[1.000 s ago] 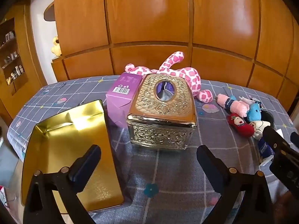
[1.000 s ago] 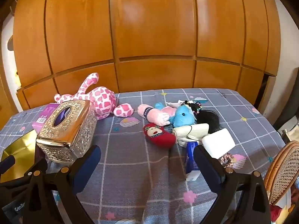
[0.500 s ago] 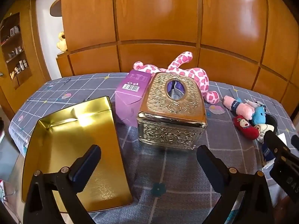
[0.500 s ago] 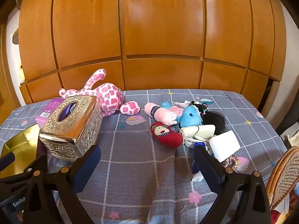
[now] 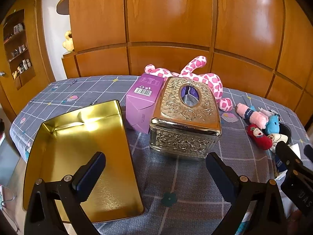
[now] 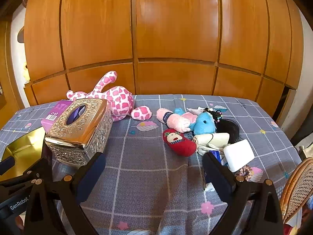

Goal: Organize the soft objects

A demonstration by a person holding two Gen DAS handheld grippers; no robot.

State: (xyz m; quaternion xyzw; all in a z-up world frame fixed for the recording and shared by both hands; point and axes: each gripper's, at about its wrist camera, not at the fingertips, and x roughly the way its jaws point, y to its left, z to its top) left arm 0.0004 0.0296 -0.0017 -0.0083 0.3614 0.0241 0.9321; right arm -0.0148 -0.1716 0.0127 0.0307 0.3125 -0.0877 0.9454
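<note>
Small soft toys, a red plush figure (image 6: 180,144), a rolled pink cloth (image 6: 175,119) and a blue plush animal (image 6: 204,123), lie clustered right of centre on the grey checked tablecloth (image 6: 146,176). The large pink-spotted plush (image 6: 117,99) lies behind the embossed gold tissue box (image 5: 185,117). Right gripper (image 6: 153,171) hovers low, jaws spread, empty. Left gripper (image 5: 155,168) likewise, beside the empty gold tray (image 5: 58,156). Bare cloth lies ahead of both.

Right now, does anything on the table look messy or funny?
Yes. The small soft toys lie jumbled in a heap on the right, and the pink spotted plush is flopped over behind the ornate metal box. The gold tray holds nothing.
</note>
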